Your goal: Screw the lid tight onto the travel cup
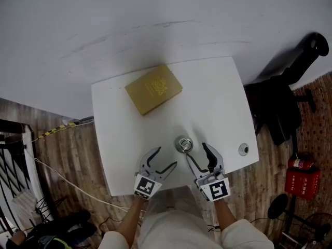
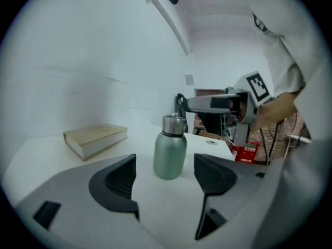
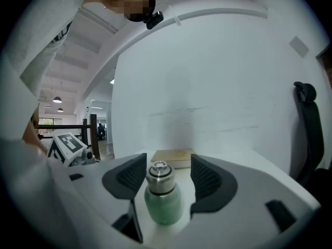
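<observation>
Head view: the travel cup [image 1: 183,145] was seen upright on the white table [image 1: 218,97]. Left gripper view: the jaws of the left gripper [image 2: 165,164] were held apart, the cup beyond them untouched. Right gripper view: the jaws of the right gripper [image 3: 167,166] were spread either side of the lid [image 3: 159,174], unclamped.

I see the travel cup [image 3: 163,206] standing upright on the white surface [image 3: 249,162], with its steel lid [image 3: 158,173] sitting on top. My right hand-held gripper [image 3: 167,176] has its jaws apart, one on either side of the cup's lid. The left pad looks close to the lid and the right pad stands clear of it. Behind the cup lies a tan book [image 3: 174,157]. A marker cube [image 3: 67,143] shows to the left of the cup. Far to the right of the cup, a dark office chair [image 3: 307,123] stands against the white wall.
</observation>
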A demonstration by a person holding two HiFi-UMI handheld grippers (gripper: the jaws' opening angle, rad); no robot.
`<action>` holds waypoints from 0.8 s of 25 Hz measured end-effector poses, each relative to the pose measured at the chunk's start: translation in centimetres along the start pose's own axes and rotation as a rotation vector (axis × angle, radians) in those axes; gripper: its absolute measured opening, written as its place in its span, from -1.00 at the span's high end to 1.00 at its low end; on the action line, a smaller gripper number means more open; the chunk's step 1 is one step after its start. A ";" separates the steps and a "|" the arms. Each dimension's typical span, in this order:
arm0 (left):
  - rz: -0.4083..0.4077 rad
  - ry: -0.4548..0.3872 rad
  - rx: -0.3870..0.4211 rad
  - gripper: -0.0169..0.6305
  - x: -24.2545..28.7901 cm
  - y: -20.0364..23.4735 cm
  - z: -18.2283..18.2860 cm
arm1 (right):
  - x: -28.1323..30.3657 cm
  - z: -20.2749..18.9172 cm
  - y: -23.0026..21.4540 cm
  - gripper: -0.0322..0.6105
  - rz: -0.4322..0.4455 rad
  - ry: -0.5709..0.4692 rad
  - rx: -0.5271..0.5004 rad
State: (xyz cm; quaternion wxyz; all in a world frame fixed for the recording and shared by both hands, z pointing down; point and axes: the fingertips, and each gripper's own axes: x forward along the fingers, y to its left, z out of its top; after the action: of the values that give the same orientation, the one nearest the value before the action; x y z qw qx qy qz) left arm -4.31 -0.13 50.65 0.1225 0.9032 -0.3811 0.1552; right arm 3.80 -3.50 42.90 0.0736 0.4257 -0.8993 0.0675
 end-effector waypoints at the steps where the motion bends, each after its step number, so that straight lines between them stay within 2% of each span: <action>1: 0.022 -0.010 -0.008 -0.12 -0.9 0.4 0.4 | -0.4 0.3 -0.1 0.14 -0.011 0.002 -0.001; 3: 0.057 -0.028 -0.017 -0.11 -2.4 1.0 1.4 | -1.1 1.2 -0.4 0.20 -0.038 -0.002 0.007; 8: 0.132 -0.087 -0.001 0.36 -5.2 2.3 5.0 | -2.5 2.8 -0.9 0.51 -0.084 -0.011 0.017; 11: 0.150 -0.111 0.004 0.65 -6.8 2.8 7.2 | -3.2 4.0 -0.9 0.67 -0.110 -0.026 0.033; 14: 0.163 -0.142 -0.017 0.86 -8.3 3.3 9.2 | -3.8 5.6 -0.8 0.80 -0.126 -0.036 0.027; 20: 0.185 -0.172 -0.006 0.92 -10.3 3.5 12.5 | -5.1 9.1 -0.7 0.90 -0.130 -0.061 -0.009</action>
State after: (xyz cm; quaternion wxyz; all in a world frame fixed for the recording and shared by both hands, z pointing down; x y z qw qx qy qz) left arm -11.28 -0.06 35.66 0.0773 0.8738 -0.4722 0.0866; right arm 6.86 -1.73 33.03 0.0525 0.4848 -0.8719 0.0457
